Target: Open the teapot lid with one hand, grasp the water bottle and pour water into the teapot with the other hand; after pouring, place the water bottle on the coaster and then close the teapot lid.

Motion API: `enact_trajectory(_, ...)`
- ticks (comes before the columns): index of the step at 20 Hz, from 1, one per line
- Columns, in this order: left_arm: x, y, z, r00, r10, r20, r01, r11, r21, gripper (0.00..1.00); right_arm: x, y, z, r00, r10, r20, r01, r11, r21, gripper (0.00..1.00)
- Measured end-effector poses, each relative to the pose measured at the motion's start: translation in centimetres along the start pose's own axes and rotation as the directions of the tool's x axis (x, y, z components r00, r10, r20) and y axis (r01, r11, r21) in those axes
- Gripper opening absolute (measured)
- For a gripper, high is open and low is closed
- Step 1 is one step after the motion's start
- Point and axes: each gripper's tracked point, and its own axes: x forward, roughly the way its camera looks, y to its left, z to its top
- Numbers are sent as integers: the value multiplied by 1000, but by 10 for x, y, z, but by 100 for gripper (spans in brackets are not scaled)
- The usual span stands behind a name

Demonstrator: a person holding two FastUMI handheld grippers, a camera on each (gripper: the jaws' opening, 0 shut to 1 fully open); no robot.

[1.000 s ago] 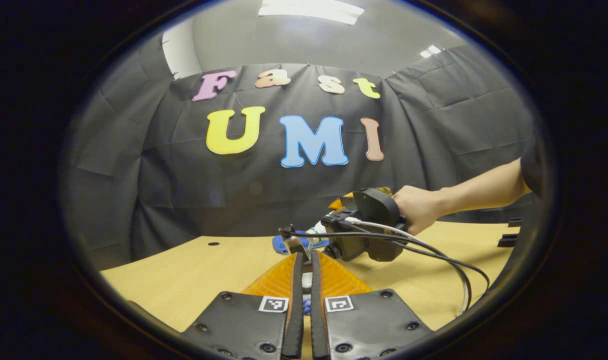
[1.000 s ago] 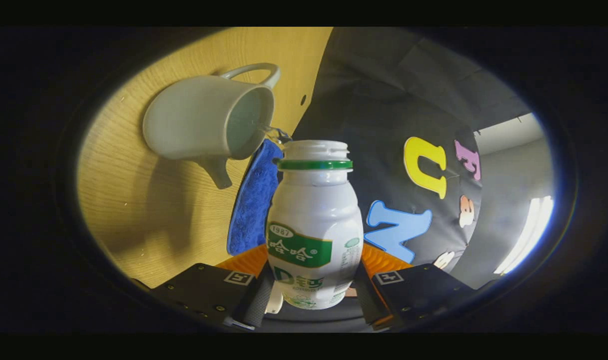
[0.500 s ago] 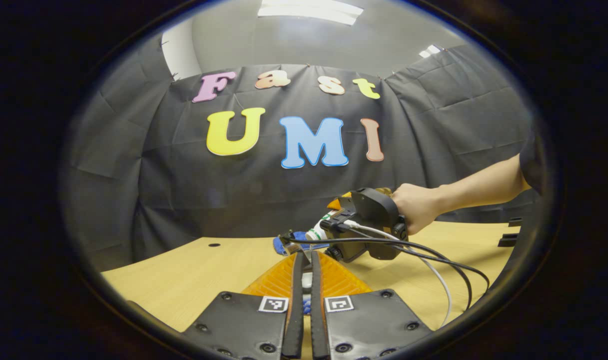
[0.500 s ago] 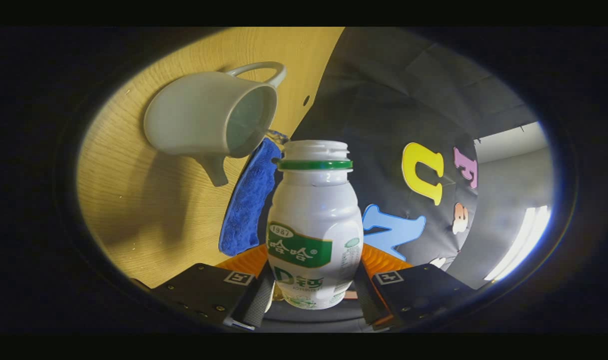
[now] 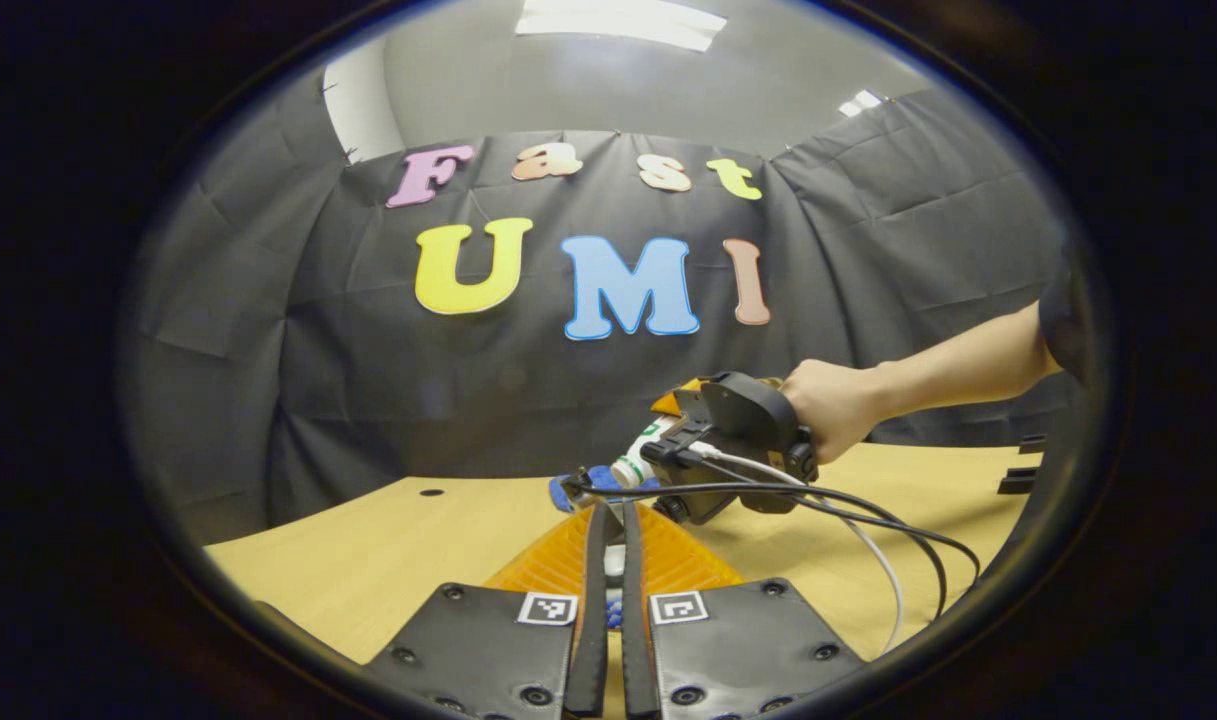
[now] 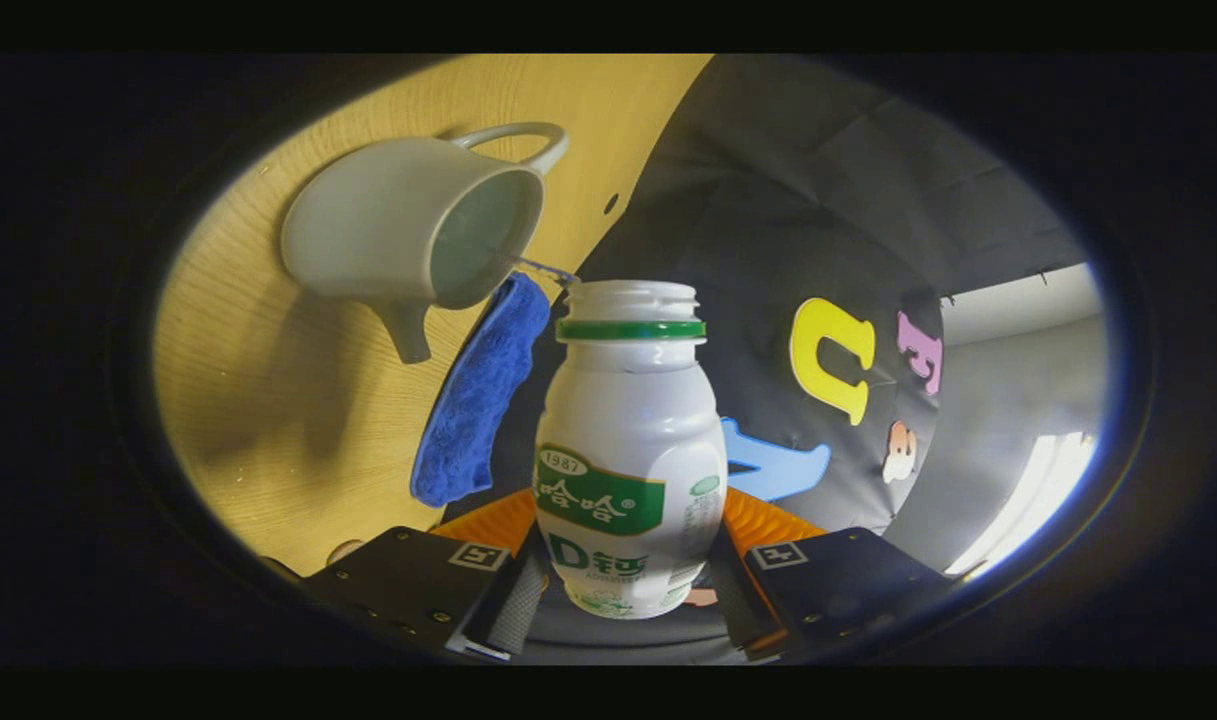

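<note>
In the right gripper view my right gripper (image 6: 623, 592) is shut on a white water bottle (image 6: 628, 450) with a green neck ring and no cap. The bottle is tipped toward the open white teapot (image 6: 368, 235), and a thin stream of water runs from its mouth into the pot. A blue coaster (image 6: 478, 395) lies beside the teapot. In the left gripper view my left gripper (image 5: 608, 515) is shut on a small white piece, the teapot lid (image 5: 615, 563), most of it hidden. Ahead of it a hand (image 5: 828, 420) holds the right gripper (image 5: 656, 447) with the bottle (image 5: 633, 462) above the coaster (image 5: 590, 484).
Black and white cables (image 5: 868, 505) trail from the right gripper across the wooden table (image 5: 368, 560). A small dark hole (image 5: 429, 492) sits in the tabletop at the back left. Black blocks (image 5: 1018, 478) stand at the table's right edge.
The right gripper with the bottle has risen a little and turned slightly. The water stream has thinned. My left gripper has stayed still, shut on the lid.
</note>
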Motion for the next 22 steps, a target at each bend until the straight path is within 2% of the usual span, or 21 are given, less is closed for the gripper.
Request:
enact_trajectory(4,0,0,-1,1000,-1,1,1,1000,2,17,2,-5,-3,1000,-24,6,24,999,-27,73)
enact_trajectory(5,0,0,0,1000,-1,1,1,1000,1,13,1,-6,-2,1000,-30,8,30,999,-36,73)
enact_trajectory(7,0,0,0,1000,-1,3,1,1000,2,13,1,-8,0,999,-42,13,42,998,-54,73)
enact_trajectory(11,0,0,0,1000,-1,3,1,1000,4,13,1,-7,1,999,-43,18,44,996,-72,73)
enact_trajectory(12,0,0,0,1000,-2,3,2,1000,4,17,1,-4,1,999,-41,21,43,996,-75,73)
enact_trajectory(14,0,0,0,1000,-2,3,2,1000,5,13,-1,-4,3,999,-43,28,45,995,-86,73)
enact_trajectory(17,0,0,0,1000,-1,4,1,1000,6,13,-1,-2,6,999,-35,37,38,995,-94,72)
enact_trajectory(18,0,0,-1,1000,-1,3,1,1000,6,17,-2,0,7,999,-33,39,37,995,-97,72)
enact_trajectory(19,1,0,0,1000,-2,3,2,1000,6,13,-2,1,9,999,-30,42,34,994,-101,72)
enact_trajectory(22,-1,0,0,1000,-1,6,1,1000,9,13,-3,7,10,999,-20,45,25,994,-104,73)
